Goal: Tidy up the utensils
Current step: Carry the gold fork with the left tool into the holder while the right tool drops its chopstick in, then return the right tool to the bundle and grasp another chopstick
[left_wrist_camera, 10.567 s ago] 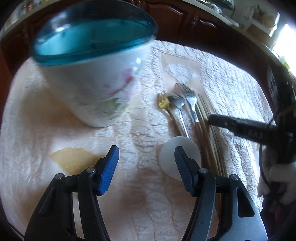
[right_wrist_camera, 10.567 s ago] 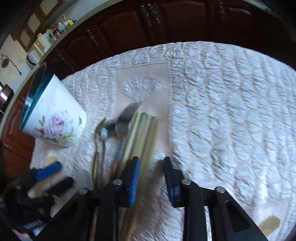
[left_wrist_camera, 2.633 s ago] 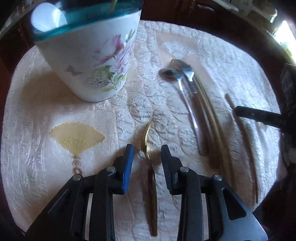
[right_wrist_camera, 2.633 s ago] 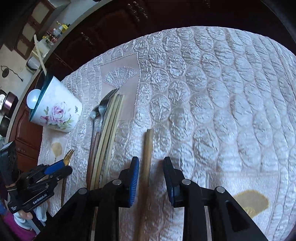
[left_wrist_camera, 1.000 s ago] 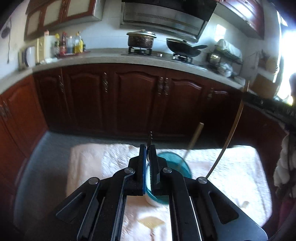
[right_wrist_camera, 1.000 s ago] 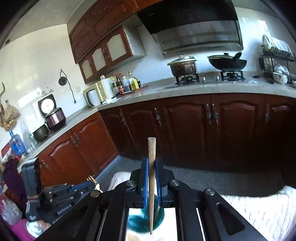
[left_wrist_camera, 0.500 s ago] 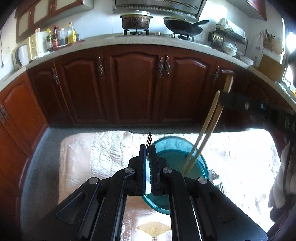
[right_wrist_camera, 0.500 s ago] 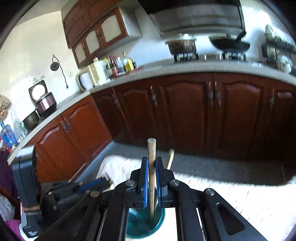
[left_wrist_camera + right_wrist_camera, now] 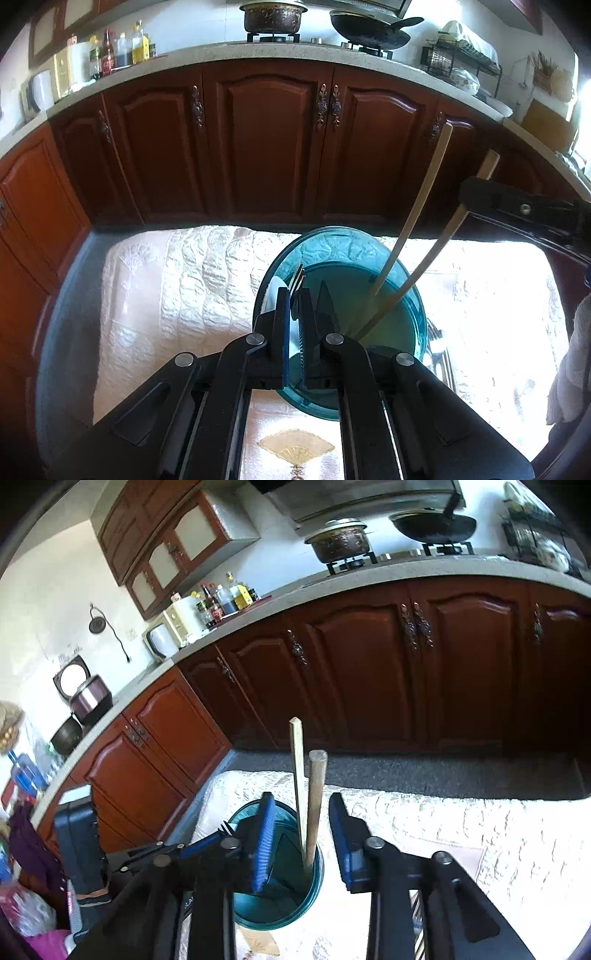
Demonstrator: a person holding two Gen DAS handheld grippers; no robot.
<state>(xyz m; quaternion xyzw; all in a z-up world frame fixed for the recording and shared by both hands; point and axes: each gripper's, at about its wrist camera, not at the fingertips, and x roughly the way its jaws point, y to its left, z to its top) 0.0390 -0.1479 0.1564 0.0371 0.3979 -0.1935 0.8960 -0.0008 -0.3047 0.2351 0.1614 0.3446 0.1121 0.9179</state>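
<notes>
Right gripper (image 9: 299, 834) jaws now spread, chopstick (image 9: 314, 805) released into teal cup (image 9: 406, 280), left gripper (image 9: 293, 310) still pinching fork (image 9: 297, 280) over rim.

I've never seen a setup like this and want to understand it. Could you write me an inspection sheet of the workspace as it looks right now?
Surface: cream quilted tablecloth covering the table.
Job's things: teal-rimmed round holder with two wooden chopsticks leaning inside; gold-tined fork held over it; more cutlery lying on the cloth beside the holder.
Clutter: nothing seen.
Grippers: left gripper shut on the fork; right gripper open around the chopsticks.
Cables: a dark lead under the right gripper.
Surroundings: dark wooden kitchen cabinets, a pot and wok on the stove.
</notes>
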